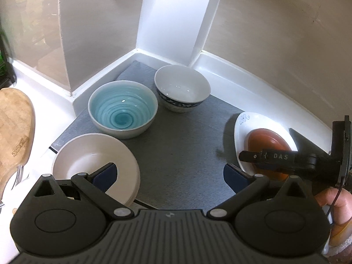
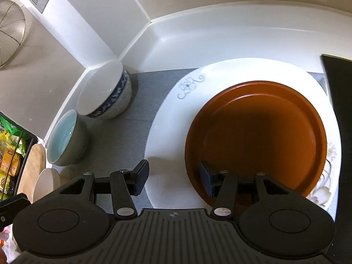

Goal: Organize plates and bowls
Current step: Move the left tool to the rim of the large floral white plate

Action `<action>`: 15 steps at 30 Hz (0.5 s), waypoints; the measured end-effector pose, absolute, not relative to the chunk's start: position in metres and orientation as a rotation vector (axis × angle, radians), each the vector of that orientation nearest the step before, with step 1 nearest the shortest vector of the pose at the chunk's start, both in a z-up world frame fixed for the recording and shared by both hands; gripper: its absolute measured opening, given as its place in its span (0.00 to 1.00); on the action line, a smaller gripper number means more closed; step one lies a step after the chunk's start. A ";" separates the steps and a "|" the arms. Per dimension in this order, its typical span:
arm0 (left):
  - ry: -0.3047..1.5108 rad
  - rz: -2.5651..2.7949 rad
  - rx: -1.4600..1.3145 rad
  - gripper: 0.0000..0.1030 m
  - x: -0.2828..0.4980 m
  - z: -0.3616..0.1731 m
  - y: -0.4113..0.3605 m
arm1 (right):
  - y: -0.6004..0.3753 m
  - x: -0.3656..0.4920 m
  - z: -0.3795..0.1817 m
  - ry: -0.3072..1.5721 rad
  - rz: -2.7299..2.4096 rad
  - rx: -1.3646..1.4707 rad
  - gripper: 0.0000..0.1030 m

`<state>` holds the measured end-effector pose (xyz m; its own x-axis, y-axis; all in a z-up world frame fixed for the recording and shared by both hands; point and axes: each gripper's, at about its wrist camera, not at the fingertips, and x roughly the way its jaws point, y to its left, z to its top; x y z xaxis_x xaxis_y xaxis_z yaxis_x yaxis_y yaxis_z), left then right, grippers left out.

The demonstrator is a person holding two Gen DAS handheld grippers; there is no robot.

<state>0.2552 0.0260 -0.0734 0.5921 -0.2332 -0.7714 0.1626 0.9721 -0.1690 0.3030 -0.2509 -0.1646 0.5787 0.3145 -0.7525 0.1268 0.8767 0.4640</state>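
On the surface [image 1: 242, 83] a grey mat [image 1: 187, 149] carries a white plate [image 2: 167, 132] with a brown plate [image 2: 255, 136] stacked on it at the right, and three bowls at the left: cream [image 1: 94, 160], teal [image 1: 123, 110], blue-patterned [image 1: 182, 88]. The right tool [image 2: 173, 180] hangs released, jaws half apart over the plates' near rims; to lift the stack well, I'd straddle both rims squarely before clenching. The left tool [image 1: 169, 176] gapes wide, empty. Only "DAS" reads, on the right tool's arm.

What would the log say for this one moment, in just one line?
left tool: open, empty, over mat | right tool: open, over brown plate rim | brown plate on white plate | three bowls on mat
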 end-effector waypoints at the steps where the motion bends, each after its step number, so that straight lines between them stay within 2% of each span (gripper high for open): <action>1: 0.908 -0.229 -0.081 1.00 0.255 -0.073 0.027 | -0.251 0.302 -0.164 0.955 0.120 0.511 0.53; 12: 0.916 -0.255 -0.075 1.00 0.255 -0.078 0.021 | -0.259 0.295 -0.151 0.927 0.082 0.534 0.52; 15: 0.938 -0.297 -0.070 1.00 0.255 -0.084 0.011 | -0.274 0.269 -0.133 0.891 0.045 0.523 0.56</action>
<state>0.2553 0.0111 -0.0841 0.5543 -0.2818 -0.7832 0.2210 0.9570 -0.1880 0.2685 -0.2735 -0.1327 0.6359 0.2508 -0.7299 0.1756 0.8739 0.4533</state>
